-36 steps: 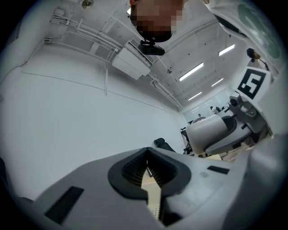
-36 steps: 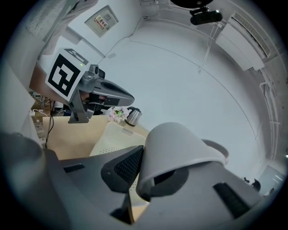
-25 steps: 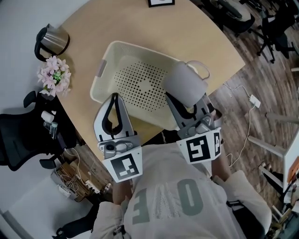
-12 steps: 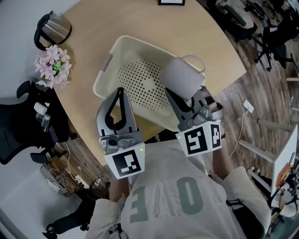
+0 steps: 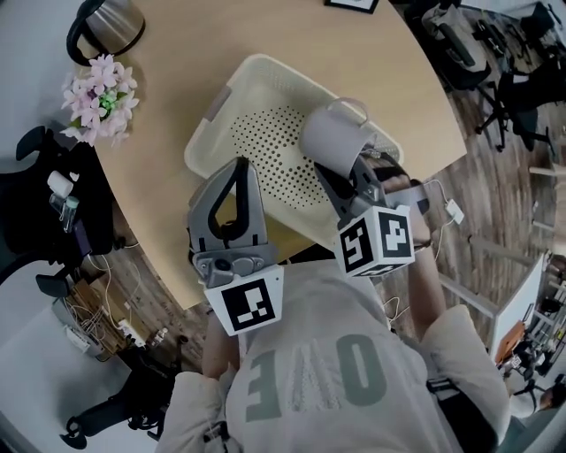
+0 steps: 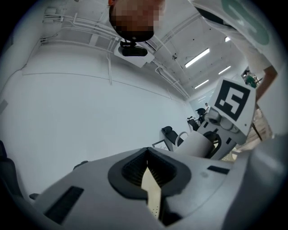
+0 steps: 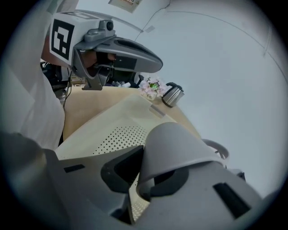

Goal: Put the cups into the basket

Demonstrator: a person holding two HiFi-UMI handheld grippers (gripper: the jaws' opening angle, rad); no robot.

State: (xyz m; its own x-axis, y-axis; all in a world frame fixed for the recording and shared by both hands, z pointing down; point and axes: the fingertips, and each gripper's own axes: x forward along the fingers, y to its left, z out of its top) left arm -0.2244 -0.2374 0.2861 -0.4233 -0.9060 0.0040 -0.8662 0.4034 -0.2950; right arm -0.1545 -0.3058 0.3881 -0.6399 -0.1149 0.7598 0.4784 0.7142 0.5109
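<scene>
A grey cup [image 5: 329, 142] with a loop handle hangs tilted over the right side of the cream perforated basket [image 5: 215, 104]. My right gripper [image 5: 343, 174] is shut on the cup's body. In the right gripper view the cup [image 7: 173, 146] fills the space between the jaws of the right gripper [image 7: 164, 173], with the basket [image 7: 112, 130] below. My left gripper [image 5: 237, 168] hovers over the basket's near rim, shut with nothing in it. The left gripper view shows that gripper [image 6: 147, 158] with its tips touching, and the cup [image 6: 195, 144] off to the right.
The basket sits on a round wooden table [image 5: 177, 53]. A steel kettle [image 5: 106, 22] and pink flowers [image 5: 97, 93] stand at the table's left edge. A black chair [image 5: 35, 203] is on the left. A small frame [image 5: 354, 4] stands at the far edge.
My right gripper has carried the cup a little farther in over the basket. The left gripper has held its place, still shut.
</scene>
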